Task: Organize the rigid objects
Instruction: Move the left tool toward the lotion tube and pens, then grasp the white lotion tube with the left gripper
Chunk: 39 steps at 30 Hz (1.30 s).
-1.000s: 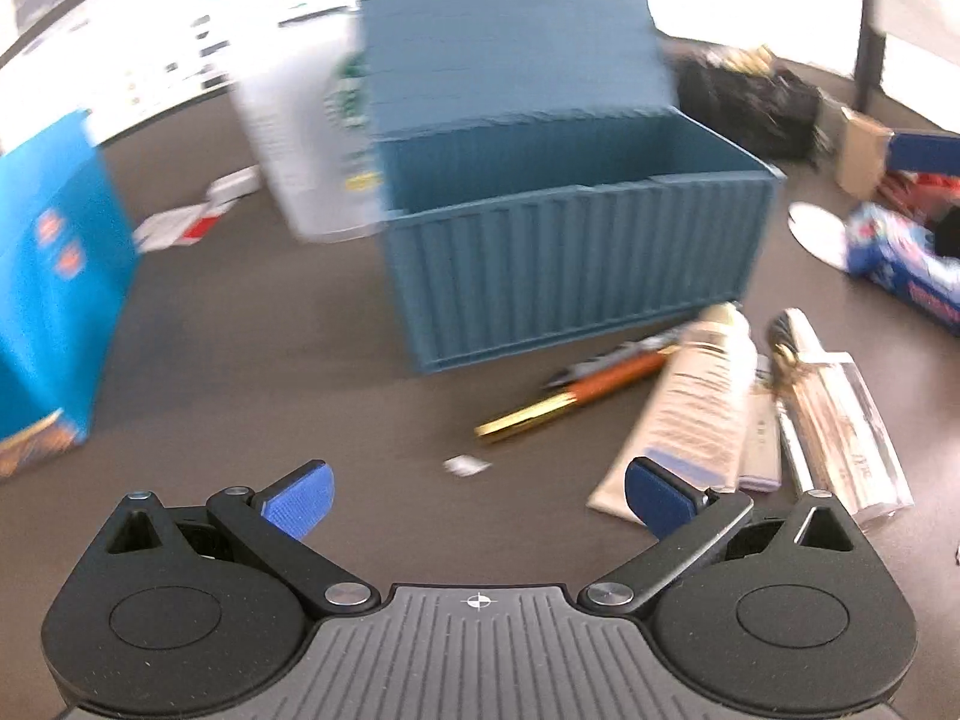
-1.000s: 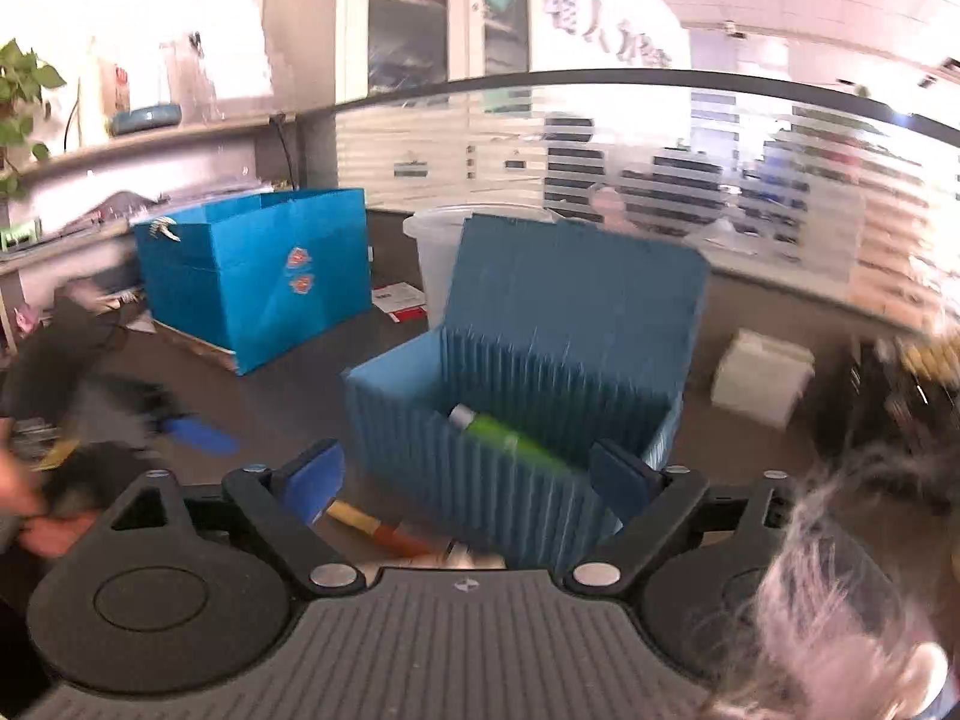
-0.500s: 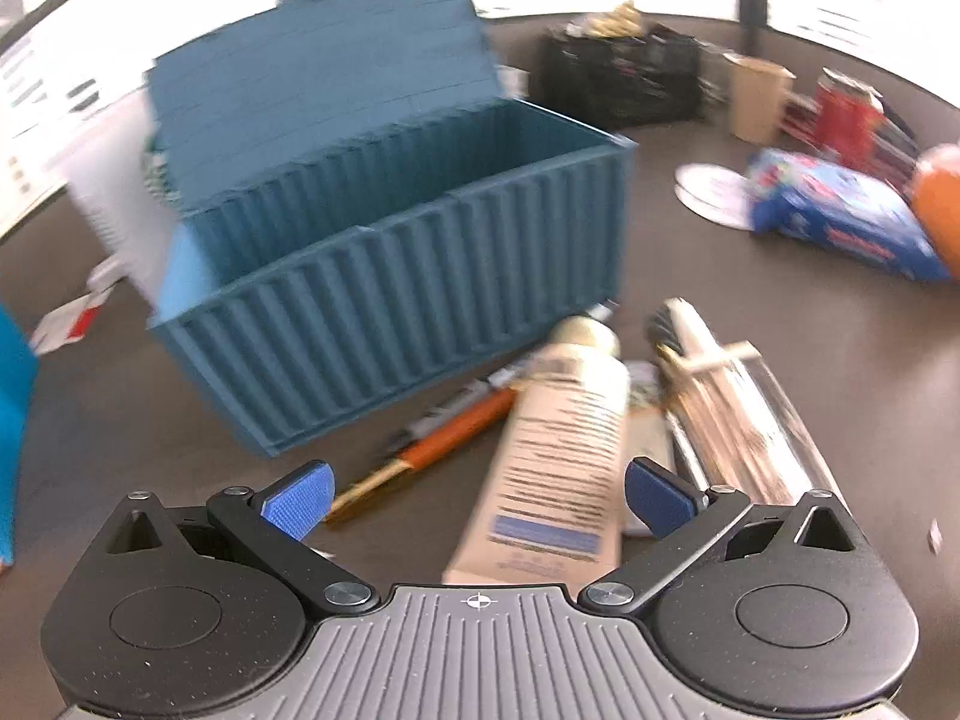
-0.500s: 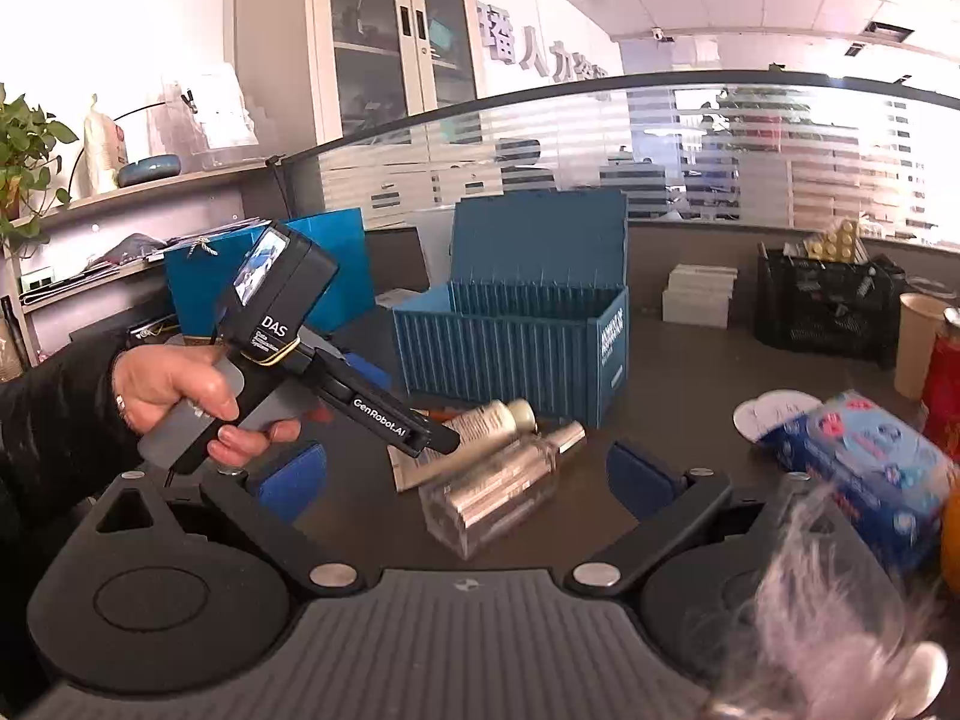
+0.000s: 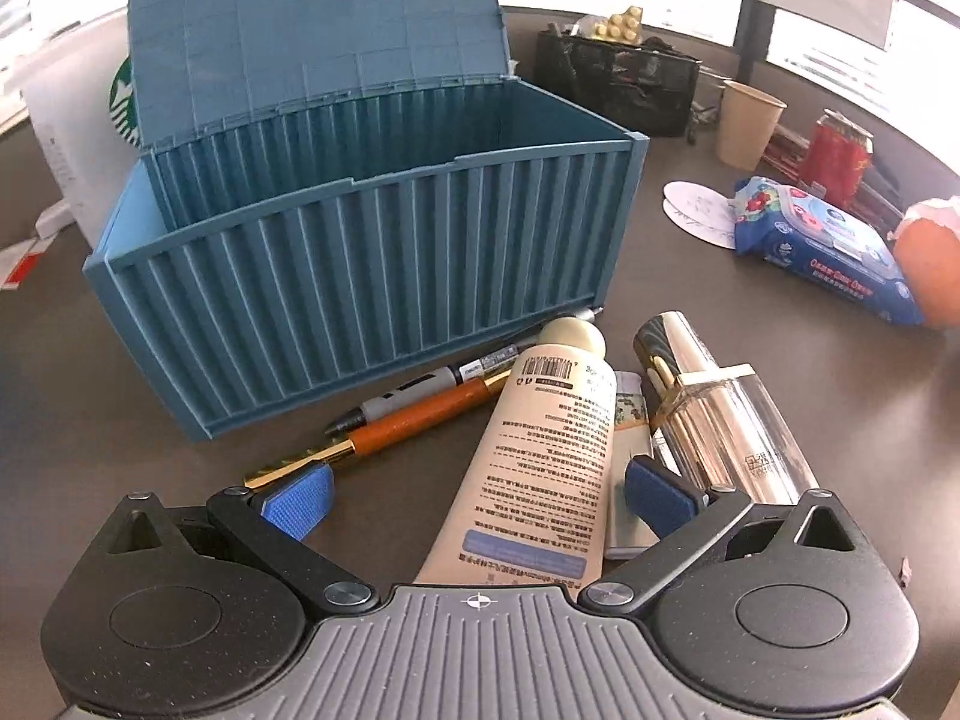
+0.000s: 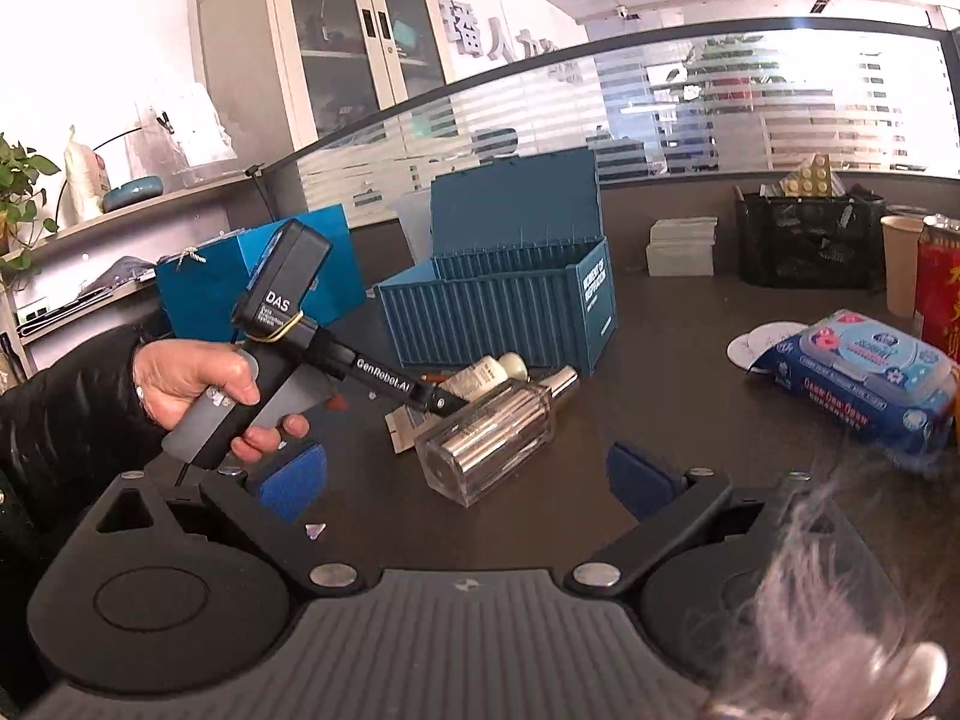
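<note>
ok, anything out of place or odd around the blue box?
Yes. The cream tube, two pens and clear bottle lie jumbled on the table against the open blue box, the tube overlapping the pens. No spill or damage visible.

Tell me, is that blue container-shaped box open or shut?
Open. The blue box has its lid tilted up behind it, so its ribbed inner walls show; its floor is hidden.
</note>
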{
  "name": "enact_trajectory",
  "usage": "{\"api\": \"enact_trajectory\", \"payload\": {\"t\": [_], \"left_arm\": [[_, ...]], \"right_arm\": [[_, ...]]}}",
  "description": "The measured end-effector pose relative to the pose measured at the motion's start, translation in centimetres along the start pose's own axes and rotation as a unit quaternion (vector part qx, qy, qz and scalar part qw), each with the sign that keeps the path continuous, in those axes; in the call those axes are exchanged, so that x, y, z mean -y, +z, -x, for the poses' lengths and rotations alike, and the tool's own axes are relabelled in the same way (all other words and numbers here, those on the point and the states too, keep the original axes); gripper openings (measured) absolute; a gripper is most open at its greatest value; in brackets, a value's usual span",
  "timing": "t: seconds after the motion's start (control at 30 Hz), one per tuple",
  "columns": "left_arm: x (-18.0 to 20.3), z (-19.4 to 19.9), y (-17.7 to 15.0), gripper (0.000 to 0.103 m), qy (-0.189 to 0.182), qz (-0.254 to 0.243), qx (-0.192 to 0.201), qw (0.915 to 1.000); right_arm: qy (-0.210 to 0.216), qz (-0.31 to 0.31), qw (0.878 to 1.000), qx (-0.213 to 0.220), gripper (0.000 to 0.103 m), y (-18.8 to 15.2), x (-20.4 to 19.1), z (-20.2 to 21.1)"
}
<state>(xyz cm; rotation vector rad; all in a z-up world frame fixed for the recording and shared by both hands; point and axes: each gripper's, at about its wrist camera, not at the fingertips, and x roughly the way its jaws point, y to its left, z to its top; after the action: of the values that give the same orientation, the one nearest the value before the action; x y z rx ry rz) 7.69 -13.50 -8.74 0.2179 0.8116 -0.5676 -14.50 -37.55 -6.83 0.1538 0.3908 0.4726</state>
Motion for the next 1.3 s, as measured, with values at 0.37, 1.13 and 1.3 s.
{"api": "enact_trajectory", "payload": {"t": [0.37,1.13,1.3], "left_arm": [[-0.4,-0.4,0.2,0.103,-0.002,0.008,0.009,0.9999],[0.1,1.1,0.5,0.045,-0.045,0.012,-0.003,0.9989],[-0.2,1.7,0.2,0.045,-0.047,0.012,-0.009,0.9988]], "right_arm": [[0.005,-0.004,1.000,-0.009,0.101,-1.1,-1.4,-0.7],[-0.002,-0.037,0.999,-0.014,0.101,-2.3,-1.4,-1.2],[0.004,-0.038,0.999,-0.016,0.101,-2.5,-1.2,-1.6]]}}
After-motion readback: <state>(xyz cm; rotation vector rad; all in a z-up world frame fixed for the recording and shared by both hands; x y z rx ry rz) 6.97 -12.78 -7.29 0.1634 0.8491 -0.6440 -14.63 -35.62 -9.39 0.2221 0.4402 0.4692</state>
